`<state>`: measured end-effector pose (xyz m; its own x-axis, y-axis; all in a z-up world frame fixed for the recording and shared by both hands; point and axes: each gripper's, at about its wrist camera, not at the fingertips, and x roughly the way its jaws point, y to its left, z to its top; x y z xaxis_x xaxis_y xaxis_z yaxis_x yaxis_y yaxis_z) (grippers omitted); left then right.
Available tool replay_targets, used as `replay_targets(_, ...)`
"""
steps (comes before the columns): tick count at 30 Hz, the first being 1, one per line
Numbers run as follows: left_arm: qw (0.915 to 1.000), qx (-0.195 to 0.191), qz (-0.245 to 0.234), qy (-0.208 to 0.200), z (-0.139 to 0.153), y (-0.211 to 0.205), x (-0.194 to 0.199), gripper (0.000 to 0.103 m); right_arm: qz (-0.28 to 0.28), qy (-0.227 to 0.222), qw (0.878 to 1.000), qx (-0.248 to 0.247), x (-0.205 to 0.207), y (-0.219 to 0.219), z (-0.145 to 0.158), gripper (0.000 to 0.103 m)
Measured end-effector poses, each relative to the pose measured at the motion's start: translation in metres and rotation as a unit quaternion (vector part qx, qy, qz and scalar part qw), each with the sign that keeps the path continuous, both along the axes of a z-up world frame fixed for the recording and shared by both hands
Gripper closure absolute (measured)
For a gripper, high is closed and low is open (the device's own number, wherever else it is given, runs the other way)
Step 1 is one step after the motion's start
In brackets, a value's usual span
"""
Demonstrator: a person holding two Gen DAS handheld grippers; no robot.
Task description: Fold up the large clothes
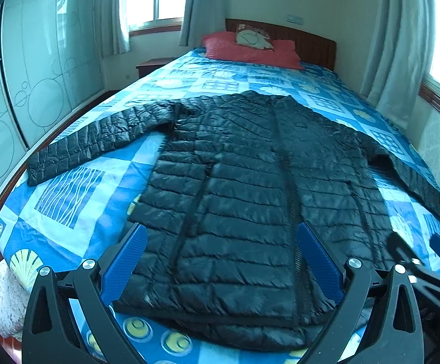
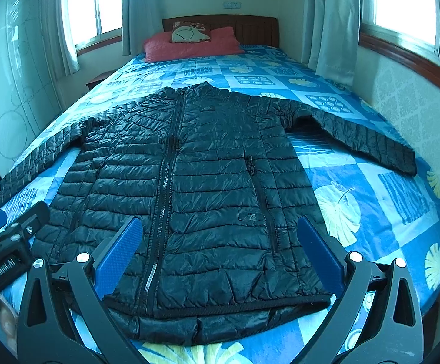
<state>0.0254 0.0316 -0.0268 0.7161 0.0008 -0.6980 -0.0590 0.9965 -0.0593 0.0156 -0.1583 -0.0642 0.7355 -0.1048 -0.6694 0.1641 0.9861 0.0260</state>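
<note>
Now both grippers hover open over the foot edge of the bed (image 2: 371, 157).

Nearest, the left gripper (image 1: 221, 261) and right gripper (image 2: 220, 250) hold their blue pads wide apart, gripping nothing, above the hem of the jacket (image 2: 195, 188). Zipped and front up, it lies flat with sleeves spread toward both side edges. Farthest, a red pillow (image 2: 189, 47) rests against the headboard (image 2: 250, 28).

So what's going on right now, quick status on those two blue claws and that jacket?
Left gripper open, right gripper open, both empty. Black jacket flat on bed, zipped, sleeves spread, unfolded. Nothing lying on it.
</note>
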Motion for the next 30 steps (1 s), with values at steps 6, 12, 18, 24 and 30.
replay_targets(6, 0.9961, 0.011, 0.087, -0.007, -0.016, 0.065, 0.043, 0.005, -0.042, -0.017, 0.999, 0.028, 0.025, -0.043, -0.01, 0.002)
replay_targets(12, 0.9811, 0.004, 0.193, 0.014, -0.051, 0.159, 0.095, 0.005, -0.119, -0.017, 0.991, 0.056, 0.056, -0.116, -0.026, 0.017)
replay_targets(18, 0.962, 0.023, 0.269, 0.039, -0.089, 0.227, 0.131, 0.005, -0.196, -0.032, 0.971, 0.131, 0.075, -0.204, -0.046, 0.024)
replay_targets(24, 0.9399, 0.006, 0.331, 0.084, -0.134, 0.273, 0.136, 0.005, -0.274, -0.072, 0.931, 0.231, 0.075, -0.302, -0.068, 0.024)
replay_targets(30, 0.9396, 0.02, 0.333, 0.076, -0.136, 0.268, 0.13, 0.004, -0.346, -0.108, 0.886, 0.288, 0.067, -0.389, -0.093, 0.024)
